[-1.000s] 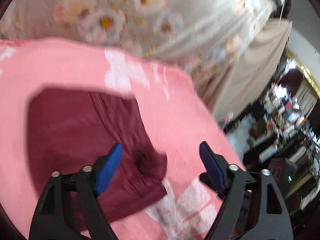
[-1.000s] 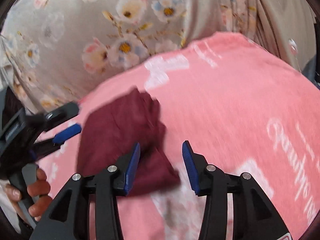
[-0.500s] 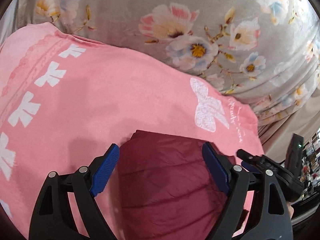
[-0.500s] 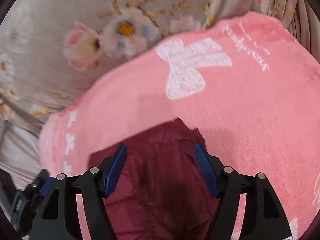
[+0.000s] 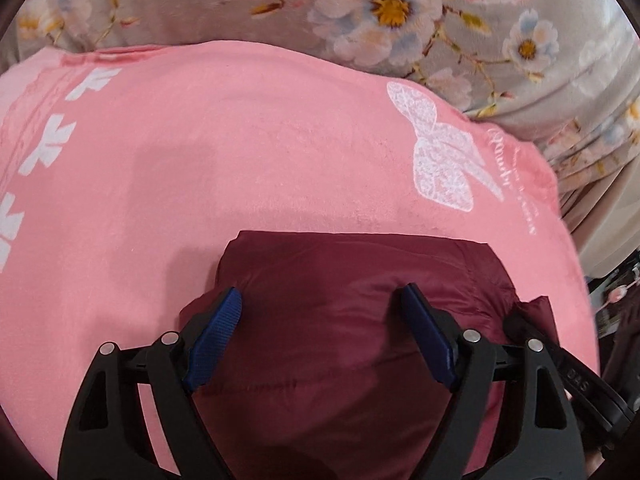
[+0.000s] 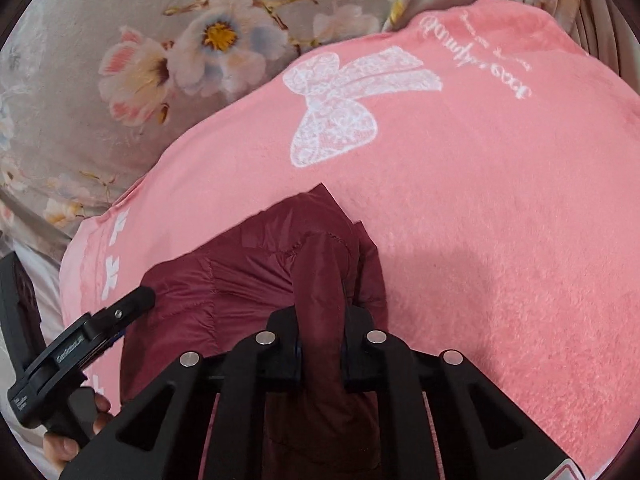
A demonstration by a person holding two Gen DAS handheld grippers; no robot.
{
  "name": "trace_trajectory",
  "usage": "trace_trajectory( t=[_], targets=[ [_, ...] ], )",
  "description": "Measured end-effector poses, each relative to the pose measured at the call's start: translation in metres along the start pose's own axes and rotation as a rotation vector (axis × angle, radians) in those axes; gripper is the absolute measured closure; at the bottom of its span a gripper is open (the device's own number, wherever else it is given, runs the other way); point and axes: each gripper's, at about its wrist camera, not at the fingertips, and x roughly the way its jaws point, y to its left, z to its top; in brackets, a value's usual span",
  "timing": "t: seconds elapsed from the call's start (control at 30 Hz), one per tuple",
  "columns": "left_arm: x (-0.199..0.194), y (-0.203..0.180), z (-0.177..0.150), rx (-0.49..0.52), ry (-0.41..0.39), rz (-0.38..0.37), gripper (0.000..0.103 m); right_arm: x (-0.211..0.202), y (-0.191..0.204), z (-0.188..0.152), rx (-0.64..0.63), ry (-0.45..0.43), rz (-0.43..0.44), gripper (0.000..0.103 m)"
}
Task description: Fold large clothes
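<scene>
- Slip risk: the right gripper [image 6: 320, 350] is clamped on only a narrow raised ridge of the maroon quilted jacket [image 6: 240, 292]. The shell looks smooth and slick, so a pull at an angle could probably draw the fabric out from between the jaws.
- Unfolding risk: the left gripper [image 5: 320, 332] is spread wide above the jacket and grips nothing. With one side unheld, lifting the clamped ridge would likely drag the stacked layers askew and open the fold.
- Collision risk: the two grippers work close together over the same small bundle. In the right wrist view the left gripper's finger [image 6: 132, 306] sits at the jacket's left edge, so a careless closing move could strike the other tool or catch an unintended layer.
- Snag risk: the pink plush blanket [image 5: 260, 152] under the jacket is soft and could ride up if a jaw dips too low.
- Location: the jacket lies on the pink blanket, near its edge, with the grey floral bedsheet [image 5: 400, 4] beyond.
- Appearance: dark maroon, quilted with stitched seams, puffy, already gathered into a compact, roughly rectangular bundle with one straight far edge [image 5: 360, 234] and bunched folds at the right.
</scene>
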Motion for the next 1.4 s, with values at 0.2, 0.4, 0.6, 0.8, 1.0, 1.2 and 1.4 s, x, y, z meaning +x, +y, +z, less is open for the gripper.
trace_trajectory(
  t=[0.2, 0.4, 0.6, 0.8, 1.0, 1.2, 1.4],
  targets=[
    [0.021, -0.011, -0.005, 0.029, -0.015, 0.059, 0.015, 0.023, -0.014, -0.002, 0.015, 0.011, 0.011, 0.083],
    [0.036, -0.015, -0.007, 0.048, -0.031, 0.082, 0.011, 0.038, -0.02, -0.007, 0.009, 0.004, 0.019, 0.082],
    [0.045, -0.022, -0.012, 0.082, -0.056, 0.115, 0.009, 0.043, -0.023, -0.012, 0.004, -0.026, 0.029, 0.083],
    [0.049, -0.028, -0.014, 0.106, -0.065, 0.151, 0.008, 0.044, -0.024, -0.013, 0.004, -0.051, 0.036, 0.083],
    [0.05, -0.031, -0.014, 0.124, -0.055, 0.176, 0.008, 0.043, -0.028, -0.013, 0.023, -0.048, 0.065, 0.082],
    [0.019, -0.039, -0.023, 0.179, -0.036, 0.197, 0.008, 0.008, -0.033, -0.018, 0.054, -0.01, 0.069, 0.069],
    [-0.051, -0.029, -0.067, 0.151, 0.047, -0.011, 0.008, -0.054, -0.057, -0.057, 0.056, -0.019, 0.134, 0.062]
  ],
)
